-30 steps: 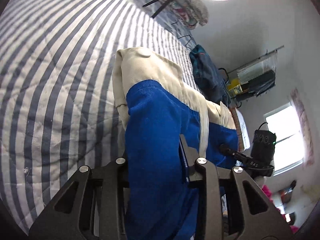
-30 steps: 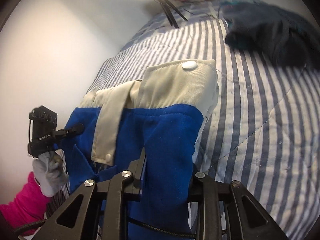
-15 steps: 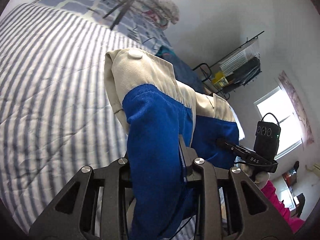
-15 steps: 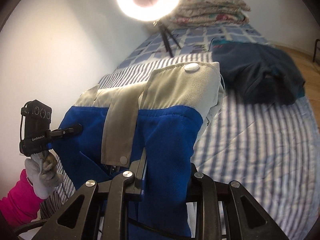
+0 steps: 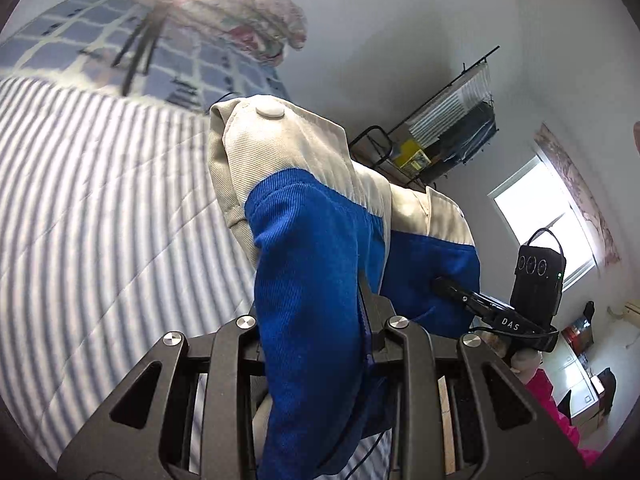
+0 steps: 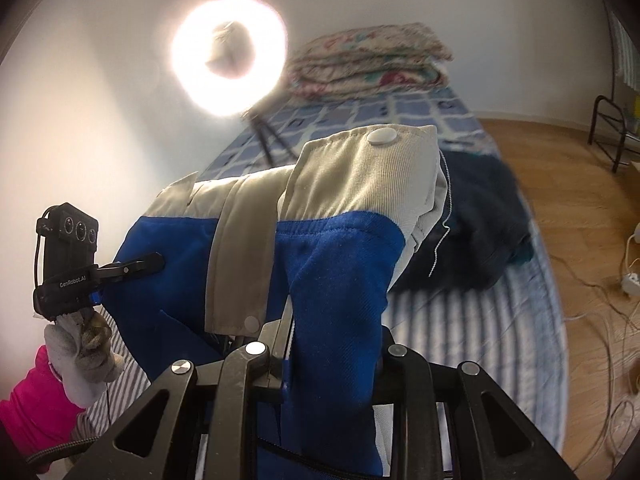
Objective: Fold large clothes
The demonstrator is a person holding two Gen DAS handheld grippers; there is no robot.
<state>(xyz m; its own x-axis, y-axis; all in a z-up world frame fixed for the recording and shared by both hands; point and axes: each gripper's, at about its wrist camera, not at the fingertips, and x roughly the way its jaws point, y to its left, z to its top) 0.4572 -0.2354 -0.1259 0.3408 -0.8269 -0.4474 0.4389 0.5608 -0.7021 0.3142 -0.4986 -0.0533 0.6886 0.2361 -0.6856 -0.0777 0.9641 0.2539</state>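
Where the left wrist camera looks out, left gripper (image 5: 316,320) clamped on a fold of the blue and beige garment (image 5: 320,248), raised above the striped bedspread (image 5: 100,208). White snap button (image 5: 270,110) topmost on the beige band. At right, right gripper (image 5: 444,286) pinching the garment's other side, lettered "DAS". Clothes rack (image 5: 452,128) and window (image 5: 540,232) behind. From the right wrist camera, right gripper (image 6: 332,344) closed on the blue cloth (image 6: 340,280), held up over the bed. At left, left gripper (image 6: 154,261) biting the same garment, marked "GenRobot.AI", in a gloved hand (image 6: 80,348). Ring light (image 6: 228,56), folded quilt (image 6: 368,60), dark blue clothing (image 6: 480,232) on the bed.
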